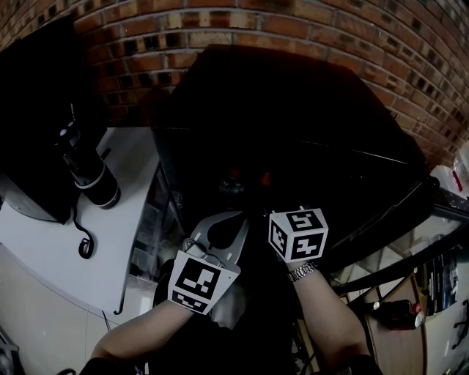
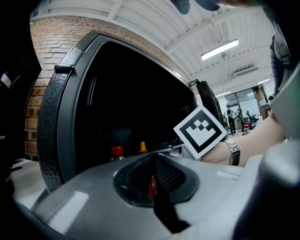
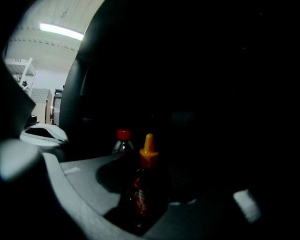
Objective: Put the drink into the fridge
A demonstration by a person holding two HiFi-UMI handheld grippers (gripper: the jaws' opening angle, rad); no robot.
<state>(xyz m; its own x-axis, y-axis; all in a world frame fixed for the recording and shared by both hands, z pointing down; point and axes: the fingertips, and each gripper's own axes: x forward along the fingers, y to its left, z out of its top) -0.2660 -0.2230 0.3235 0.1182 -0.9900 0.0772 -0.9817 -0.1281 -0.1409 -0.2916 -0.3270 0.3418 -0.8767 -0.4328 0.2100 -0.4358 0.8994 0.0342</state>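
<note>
A dark bottle with an orange spout cap (image 3: 142, 197) stands upright just inside the black fridge (image 1: 293, 110). My right gripper (image 3: 154, 187) has a jaw on either side of it, and a narrow gap shows at the right pad. A clear bottle with a red cap (image 3: 123, 140) stands behind it. Both caps also show in the left gripper view, the red cap (image 2: 116, 151) beside the orange cap (image 2: 143, 147). My left gripper (image 2: 153, 178) hovers level before the fridge opening with its jaws closed together. Only a red sliver shows through the slit.
A white counter (image 1: 44, 242) lies at the left with a black cylindrical device (image 1: 91, 172) and a cable (image 1: 84, 242). A brick wall (image 1: 256, 22) rises behind the fridge. A cluttered shelf (image 1: 396, 311) sits at the lower right.
</note>
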